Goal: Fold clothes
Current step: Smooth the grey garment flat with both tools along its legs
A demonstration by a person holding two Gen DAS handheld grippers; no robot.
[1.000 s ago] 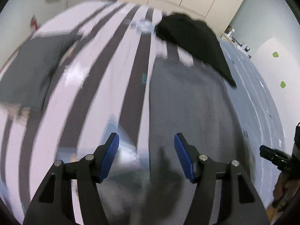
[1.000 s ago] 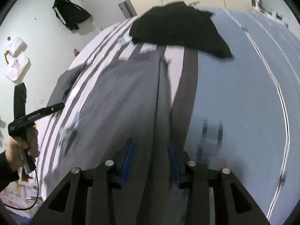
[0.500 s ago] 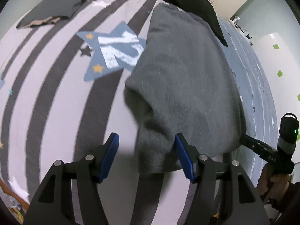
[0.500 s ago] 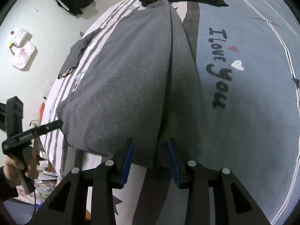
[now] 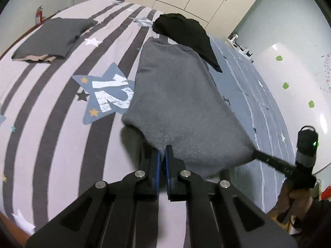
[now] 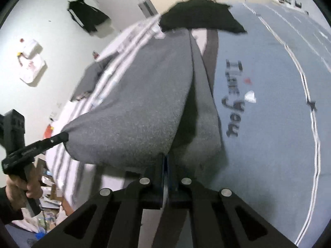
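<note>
1. I am pinching the near hem of the grey garment (image 5: pixel 182 103) in my left gripper (image 5: pixel 163 155); its jaws are clamped tight on the fleecy edge at the near left corner.
2. I am doing the same with my right gripper (image 6: pixel 165 159); its jaws are shut narrow on the near right corner of that garment, where a dark crease is running up the cloth.
3. The garment is lying lengthwise on the bed (image 5: pixel 51 107), its far end reaching under a black garment (image 5: pixel 186 35); the near edge looks lifted between my two grippers.
4. I am judging the fold as only beginning; both corners are gripped, yet the cloth is not doubled over.
5. A folded dark grey piece (image 5: pixel 53 37) is lying well apart at the far left, possibly finished already; the black garment looks unfolded.
6. No basket, box or other container is showing, so nothing is stowed.
</note>
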